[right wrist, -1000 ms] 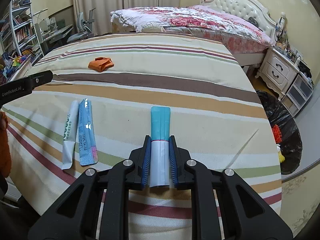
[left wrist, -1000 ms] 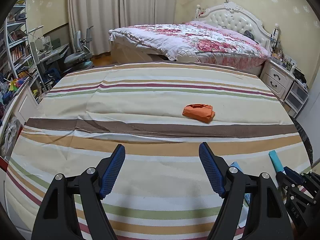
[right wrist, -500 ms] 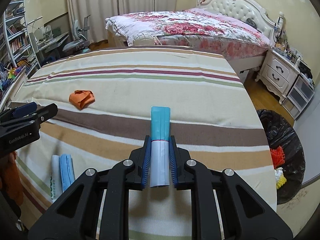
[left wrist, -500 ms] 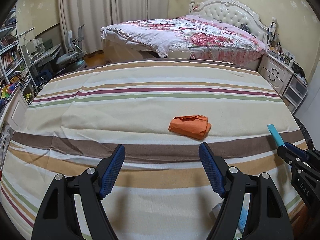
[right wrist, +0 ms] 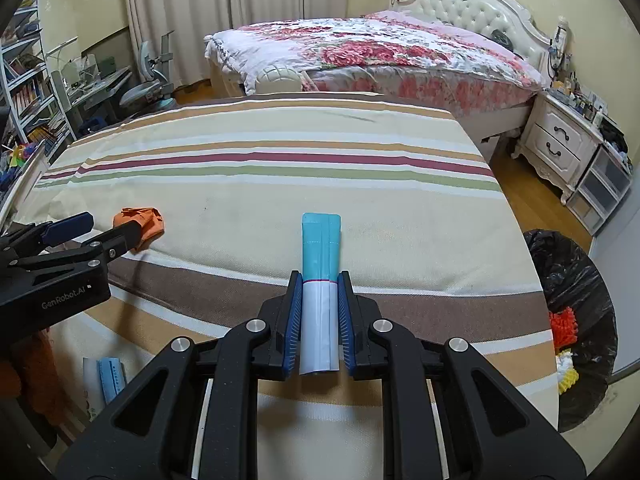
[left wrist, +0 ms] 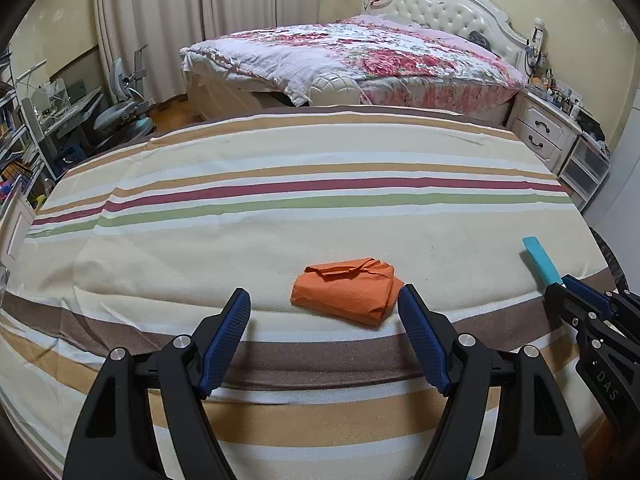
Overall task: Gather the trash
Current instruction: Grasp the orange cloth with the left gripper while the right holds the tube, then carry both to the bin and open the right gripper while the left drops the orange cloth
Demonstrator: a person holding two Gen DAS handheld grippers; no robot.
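A crumpled orange paper wad [left wrist: 346, 295] lies on the striped tablecloth [left wrist: 280, 208]. My left gripper [left wrist: 324, 312] is open, its jaws standing just short of the wad on either side; it also shows in the right wrist view [right wrist: 92, 232] next to the wad [right wrist: 140, 224]. My right gripper [right wrist: 319, 292] is shut on a teal and white wrapper [right wrist: 321, 264], held above the cloth; the wrapper's teal end shows in the left wrist view [left wrist: 540, 260]. Two more wrappers, white and blue [right wrist: 106, 376], lie near the table's front left edge.
A black trash bag [right wrist: 576, 312] with colourful rubbish stands on the floor right of the table. A bed with a floral quilt [right wrist: 380, 48] is behind the table. A white nightstand [right wrist: 560, 144] is at the right. A desk, chair and shelves [right wrist: 100, 84] are at the left.
Both grippers have moved forward over the table. My left gripper has closed in on the orange wad, which now lies between its jaws. My right gripper still holds the teal wrapper.
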